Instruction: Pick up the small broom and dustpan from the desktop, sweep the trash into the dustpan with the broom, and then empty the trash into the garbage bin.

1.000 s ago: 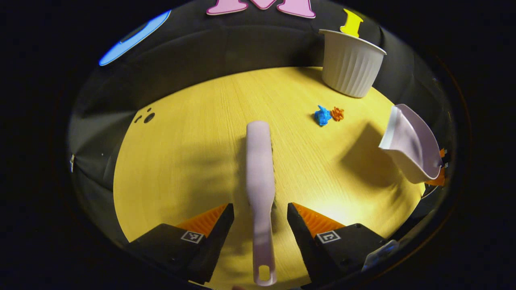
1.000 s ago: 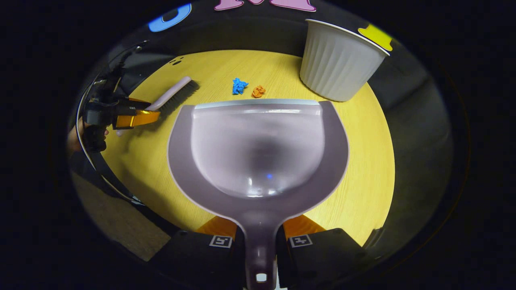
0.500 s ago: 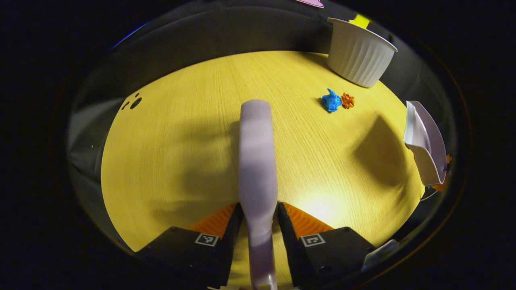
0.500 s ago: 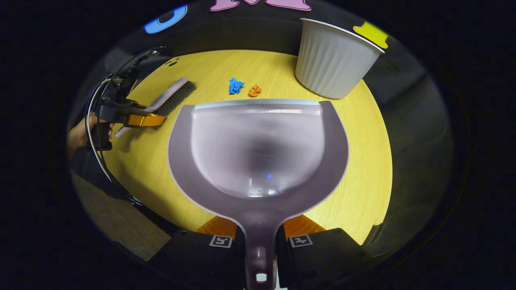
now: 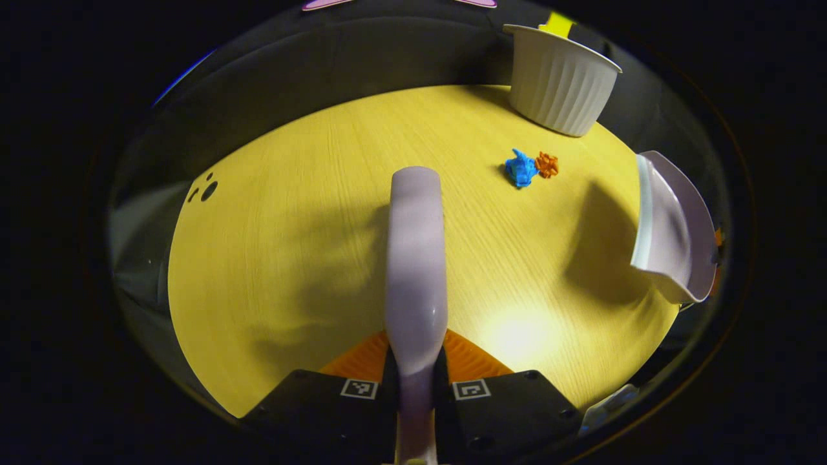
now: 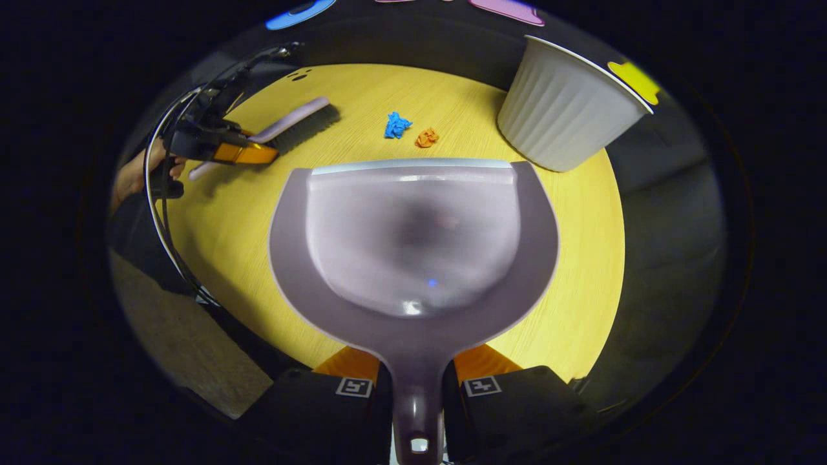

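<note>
In the left gripper view the left gripper (image 5: pixel 415 371) has its fingers drawn in against the two sides of the broom (image 5: pixel 415 258) handle, holding it; the pale lilac handle runs straight up the middle between them and away over the yellow wooden counter (image 5: pixel 291 245), its far end rounded. In the right gripper view the same broom (image 6: pixel 294 124) shows from the side, dark bristles down toward the counter, with the left gripper (image 6: pixel 242 154) and a hand (image 6: pixel 132 177) behind it at the counter's near-left edge. The right gripper (image 6: pixel 417 378) has its fingers closed narrow on the stem of the dustpan (image 6: pixel 413 245), which spreads out wide in front of them, mouth facing forward, its grey front lip toward the trash. There is one broom, one dustpan and one garbage bin. The trash counts two pieces: a crumpled blue scrap (image 6: pixel 397 124) and a smaller crumpled orange scrap (image 6: pixel 426 137), lying just beside each other on the counter, beyond the dustpan's lip and left of the bin. The dustpan's scoop holds nothing. The white ribbed garbage bin (image 6: pixel 565 119) stands upright at the far right of the counter; its inside cannot be seen. In the left gripper view the dustpan (image 5: pixel 672 232) hangs at the right edge, above its own shadow on the counter.
</note>
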